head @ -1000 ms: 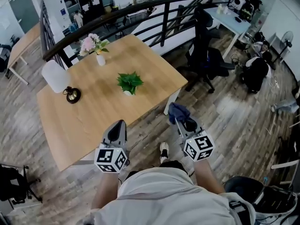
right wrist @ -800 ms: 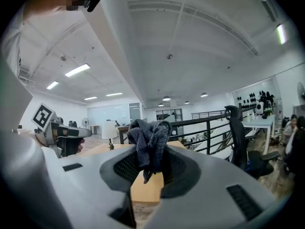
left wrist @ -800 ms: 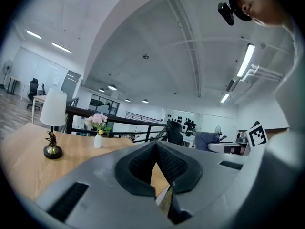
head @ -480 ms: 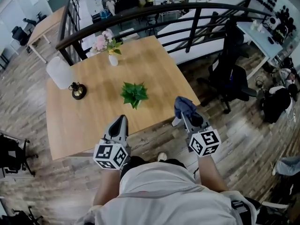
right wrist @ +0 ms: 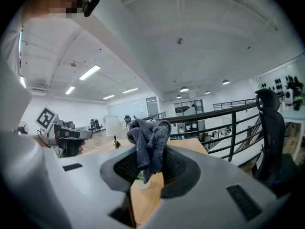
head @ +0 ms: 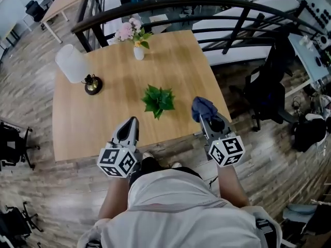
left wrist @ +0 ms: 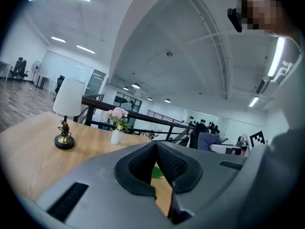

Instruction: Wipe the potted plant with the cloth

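A small green potted plant in a white pot stands near the middle of the wooden table. My right gripper is shut on a bunched blue-grey cloth, held over the table's near right edge, to the right of the plant. In the right gripper view the cloth sticks up from between the jaws. My left gripper is shut and empty, over the table's near edge below and left of the plant. A sliver of the plant's leaf shows behind its closed jaws.
On the table stand a white-shaded lamp with a brass base at the left and a vase of pink flowers at the back. A dark railing runs behind the table. A black office chair is at the right.
The person has walked up to the table. Both grippers now reach over its near edge, and the plant lies much closer to them. The cloth stays in the right gripper.
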`<state>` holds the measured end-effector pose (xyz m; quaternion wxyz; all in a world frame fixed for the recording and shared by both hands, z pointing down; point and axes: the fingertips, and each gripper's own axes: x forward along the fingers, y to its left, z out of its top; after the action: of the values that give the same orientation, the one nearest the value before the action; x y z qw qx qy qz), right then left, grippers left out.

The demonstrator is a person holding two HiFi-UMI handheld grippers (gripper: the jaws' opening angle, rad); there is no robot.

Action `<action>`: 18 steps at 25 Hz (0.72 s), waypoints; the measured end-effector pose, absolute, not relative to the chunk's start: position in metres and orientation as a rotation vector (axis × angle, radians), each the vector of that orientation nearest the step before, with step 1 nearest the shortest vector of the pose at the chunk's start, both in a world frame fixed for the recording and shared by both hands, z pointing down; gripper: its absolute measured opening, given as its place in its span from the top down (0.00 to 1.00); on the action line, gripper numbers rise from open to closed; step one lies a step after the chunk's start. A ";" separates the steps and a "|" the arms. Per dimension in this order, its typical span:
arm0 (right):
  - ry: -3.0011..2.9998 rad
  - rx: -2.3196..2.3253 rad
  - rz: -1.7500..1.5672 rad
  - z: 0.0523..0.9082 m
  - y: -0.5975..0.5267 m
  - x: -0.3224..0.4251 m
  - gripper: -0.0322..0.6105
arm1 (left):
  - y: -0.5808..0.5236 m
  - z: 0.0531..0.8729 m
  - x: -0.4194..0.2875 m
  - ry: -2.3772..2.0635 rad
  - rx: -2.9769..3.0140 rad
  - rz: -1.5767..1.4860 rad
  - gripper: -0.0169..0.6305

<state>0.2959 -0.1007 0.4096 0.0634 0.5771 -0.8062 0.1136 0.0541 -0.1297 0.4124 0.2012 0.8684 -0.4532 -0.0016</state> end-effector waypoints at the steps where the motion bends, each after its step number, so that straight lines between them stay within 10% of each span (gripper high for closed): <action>1: -2.428 1.738 0.345 0.410 -0.108 0.293 0.72 | -0.137 0.415 0.052 -1.261 2.417 -0.002 0.95; 18: -2.280 1.575 0.458 0.465 -0.201 0.218 0.72 | -0.227 0.559 0.024 -0.896 2.067 0.034 0.95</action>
<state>0.2175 -0.2010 0.4653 0.1658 0.5529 -0.8006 0.1607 0.0241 -0.2272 0.5588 0.4299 0.8282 -0.3592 0.0137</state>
